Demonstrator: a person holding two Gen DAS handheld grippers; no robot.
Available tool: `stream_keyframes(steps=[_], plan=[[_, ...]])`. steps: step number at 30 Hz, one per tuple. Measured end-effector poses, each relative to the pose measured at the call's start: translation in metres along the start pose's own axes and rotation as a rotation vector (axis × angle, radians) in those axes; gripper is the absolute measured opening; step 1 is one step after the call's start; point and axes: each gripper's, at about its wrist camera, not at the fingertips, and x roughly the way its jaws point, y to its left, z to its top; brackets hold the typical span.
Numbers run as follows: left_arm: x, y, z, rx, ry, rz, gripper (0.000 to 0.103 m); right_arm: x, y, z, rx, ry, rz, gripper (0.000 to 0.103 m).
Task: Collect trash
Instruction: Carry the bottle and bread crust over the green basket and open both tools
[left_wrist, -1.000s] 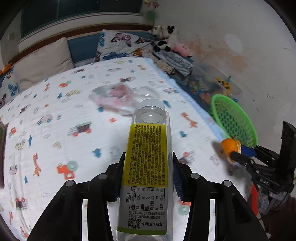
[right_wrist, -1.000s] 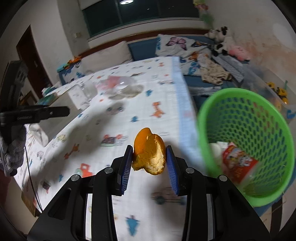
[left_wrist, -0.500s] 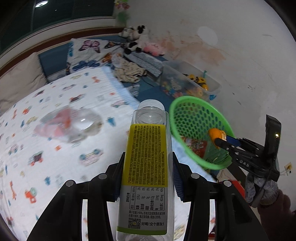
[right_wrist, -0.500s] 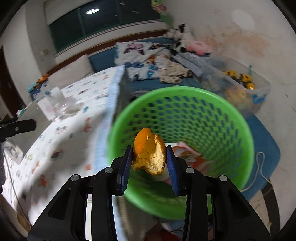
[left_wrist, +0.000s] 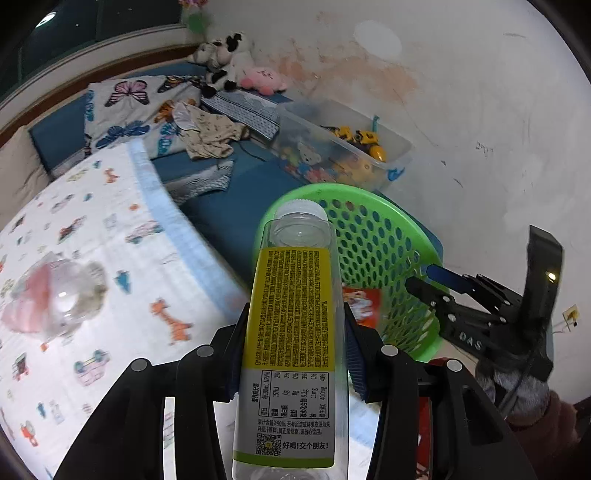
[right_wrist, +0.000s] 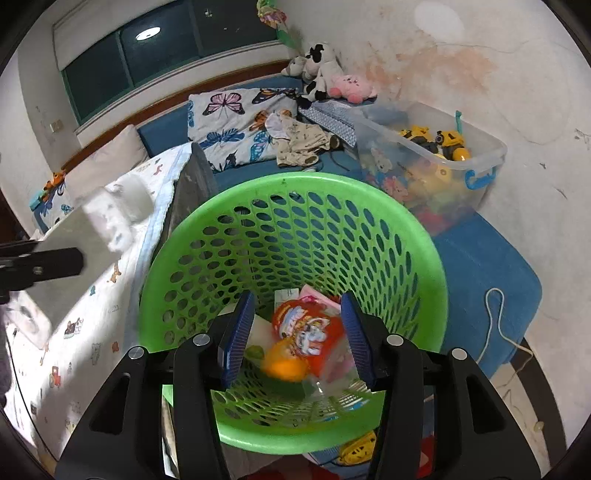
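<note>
My left gripper (left_wrist: 291, 350) is shut on a clear plastic bottle (left_wrist: 291, 332) with a yellow label and white cap, held just left of the green mesh basket (left_wrist: 373, 236). My right gripper (right_wrist: 297, 332) is open and empty above the green basket (right_wrist: 295, 192). An orange peel (right_wrist: 284, 365) lies blurred inside the basket beside a red snack wrapper (right_wrist: 310, 328). The right gripper also shows in the left wrist view (left_wrist: 428, 277), over the basket's right rim. A crumpled clear bag with pink inside (left_wrist: 55, 295) lies on the bed.
The bed with a cartoon-print sheet (left_wrist: 92, 240) is to the left of the basket. A clear toy bin (right_wrist: 436, 155) stands by the wall behind it. Pillows, clothes and plush toys (right_wrist: 321, 77) lie at the back. A blue mat (right_wrist: 480, 266) is on the floor.
My right gripper opened and let go of the orange peel, which dropped into the basket. My left gripper swung right with the bottle, closer to the basket.
</note>
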Motion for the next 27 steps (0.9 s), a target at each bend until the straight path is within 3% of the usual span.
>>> stream_keyframes(steps=[12, 21, 25, 27], plan=[[0.057, -0.040, 0.022, -0.023, 0.075, -0.046, 0.044, -0.028, -0.011, -0.012, 0.025, -0.049, 0.013, 0.059], [0.088, -0.053, 0.028, -0.041, 0.116, -0.040, 0.045, -0.037, -0.016, -0.017, 0.050, -0.063, 0.019, 0.061], [0.087, -0.053, 0.027, -0.074, 0.095, -0.067, 0.065, -0.039, -0.019, -0.020, 0.058, -0.064, 0.017, 0.061], [0.080, -0.052, 0.027, -0.074, 0.076, -0.077, 0.066, -0.041, -0.019, -0.022, 0.060, -0.065, 0.020, 0.061]])
